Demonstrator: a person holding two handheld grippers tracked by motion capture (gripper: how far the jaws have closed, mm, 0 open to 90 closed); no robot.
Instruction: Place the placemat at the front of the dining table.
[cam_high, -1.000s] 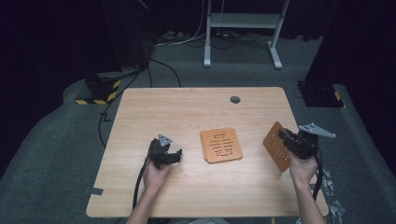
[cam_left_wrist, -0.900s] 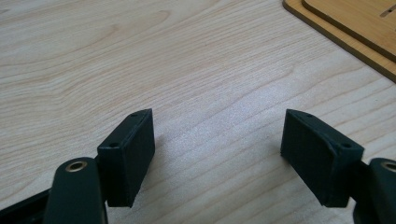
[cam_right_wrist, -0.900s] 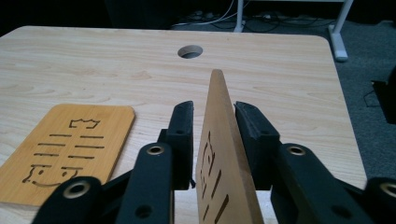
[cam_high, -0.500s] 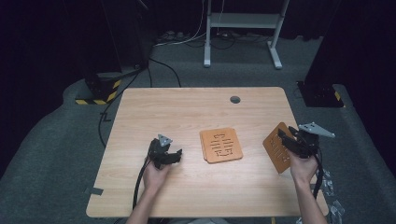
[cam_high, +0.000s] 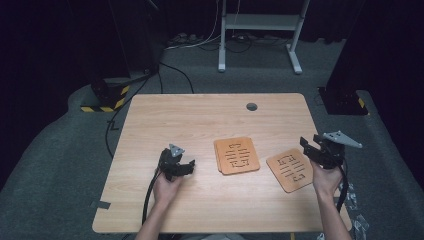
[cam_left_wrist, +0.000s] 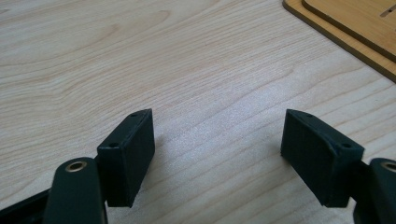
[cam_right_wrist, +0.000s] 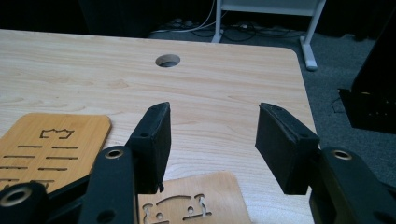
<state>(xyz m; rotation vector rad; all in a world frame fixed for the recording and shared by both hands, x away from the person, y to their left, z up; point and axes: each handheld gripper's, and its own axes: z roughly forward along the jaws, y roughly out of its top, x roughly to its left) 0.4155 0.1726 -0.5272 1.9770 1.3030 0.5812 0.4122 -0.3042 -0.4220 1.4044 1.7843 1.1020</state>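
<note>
Light falls from above onto the table (cam_high: 200, 120), bright and even on the pale wood; beyond the table's edges the floor goes dim, the far background near black. No glare on the wood. High view soft, low in detail, slightly grainy. Left gripper view sharp on the wood grain, with soft, short shadows on the table under the black jaws. Right gripper view: jaws nearest the lens slightly soft, table's far edge clear.

stacked boards (cam_high: 237, 155) mid-table (cam_high: 200, 115) | single board (cam_high: 292, 169) right of stack, apart | hole (cam_high: 251, 106) behind stack
</note>
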